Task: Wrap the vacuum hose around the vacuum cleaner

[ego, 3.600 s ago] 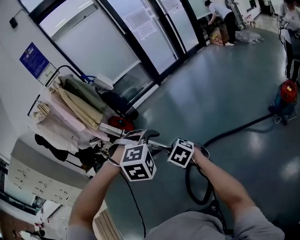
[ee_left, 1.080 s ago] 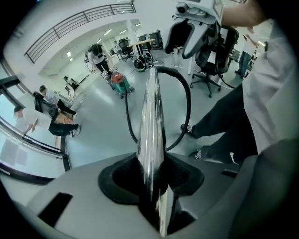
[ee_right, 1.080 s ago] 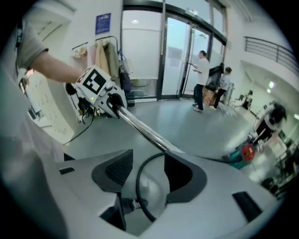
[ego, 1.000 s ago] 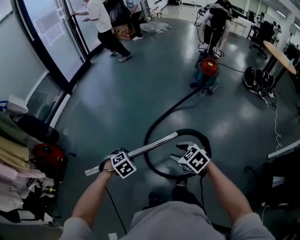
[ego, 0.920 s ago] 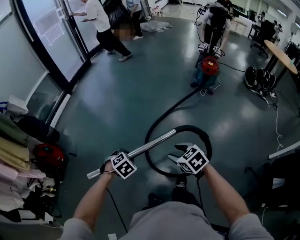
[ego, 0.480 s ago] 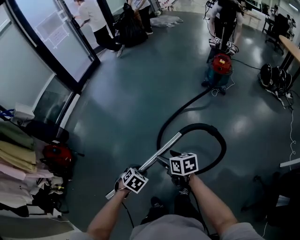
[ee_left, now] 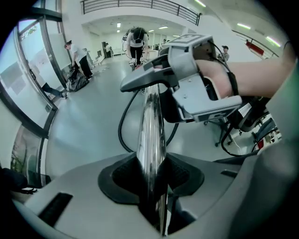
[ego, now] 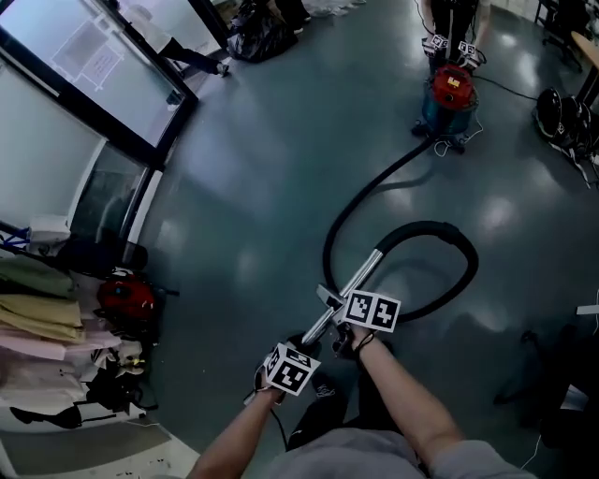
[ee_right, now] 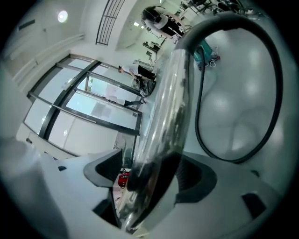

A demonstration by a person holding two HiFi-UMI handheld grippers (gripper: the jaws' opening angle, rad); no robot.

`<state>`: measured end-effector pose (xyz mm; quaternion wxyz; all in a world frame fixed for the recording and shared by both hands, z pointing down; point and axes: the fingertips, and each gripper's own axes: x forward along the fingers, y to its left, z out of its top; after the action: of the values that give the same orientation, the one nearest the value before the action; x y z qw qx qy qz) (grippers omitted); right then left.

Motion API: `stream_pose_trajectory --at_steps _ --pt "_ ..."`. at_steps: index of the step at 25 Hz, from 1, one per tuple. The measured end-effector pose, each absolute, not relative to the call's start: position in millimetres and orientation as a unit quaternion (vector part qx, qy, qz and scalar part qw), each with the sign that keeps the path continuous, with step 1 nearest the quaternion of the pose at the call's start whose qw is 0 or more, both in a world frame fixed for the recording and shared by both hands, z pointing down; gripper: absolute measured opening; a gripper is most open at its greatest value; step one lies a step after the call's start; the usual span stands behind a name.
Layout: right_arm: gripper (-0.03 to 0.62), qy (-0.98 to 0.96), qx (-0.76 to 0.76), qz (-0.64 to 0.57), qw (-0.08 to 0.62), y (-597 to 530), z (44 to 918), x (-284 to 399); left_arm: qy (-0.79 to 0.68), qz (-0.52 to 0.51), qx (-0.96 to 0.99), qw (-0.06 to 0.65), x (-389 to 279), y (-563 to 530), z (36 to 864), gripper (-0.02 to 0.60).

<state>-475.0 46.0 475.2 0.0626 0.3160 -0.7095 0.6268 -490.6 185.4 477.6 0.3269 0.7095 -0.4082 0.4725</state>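
Grey floor [ego: 243, 187]: one hose [ego: 426, 225], one wand [ego: 360, 276]

Glossy grey-green floor [ego: 234, 187] stretches away beyond the fingers of the left gripper [ego: 309, 344], mottled with pale reflections. Far to the left of those fingers runs a glass wall [ego: 84, 56] in dark frames. Nearer, still to their left, stands a rack of pale clothes [ego: 37, 313] with a red object [ego: 126, 297] beside it. Far ahead, at the wall's end, lie black bags [ego: 257, 17]. Well off to the right sit round black items [ego: 557, 117]. In the left gripper view, strip lights [ee_left: 243, 26] and a railing [ee_left: 140, 4] run overhead.
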Motion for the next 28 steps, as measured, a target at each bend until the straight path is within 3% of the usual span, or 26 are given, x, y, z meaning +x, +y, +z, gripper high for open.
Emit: stream_pose_trajectory --at_steps 2,4,5,15,21,24,28 --pt "0.335 -0.711 0.335 0.617 0.049 38 477 -468 -0.400 0.471 0.716 0.324 -478 186 477 0.160" --pt "0.152 -0.696 0.365 0.617 0.036 30 481 -453 -0.401 0.470 0.718 0.322 -468 183 477 0.160" --pt "0.129 -0.689 0.374 0.620 0.029 26 482 -448 -0.404 0.468 0.718 0.319 -464 180 478 0.160" --pt "0.066 -0.703 0.404 0.585 0.026 5 457 -449 -0.368 0.404 0.772 0.324 -463 158 486 0.161" --pt "0.064 -0.712 0.447 0.540 0.028 -7 431 -465 -0.296 0.409 0.821 0.266 -491 156 471 0.168" --pt "0.063 -0.714 0.476 0.512 0.039 -13 422 -473 -0.250 0.403 0.840 0.264 -522 164 461 0.245" --pt "0.061 -0.718 0.501 0.481 0.051 -19 417 -484 -0.218 0.403 0.850 0.260 -566 167 454 0.245"
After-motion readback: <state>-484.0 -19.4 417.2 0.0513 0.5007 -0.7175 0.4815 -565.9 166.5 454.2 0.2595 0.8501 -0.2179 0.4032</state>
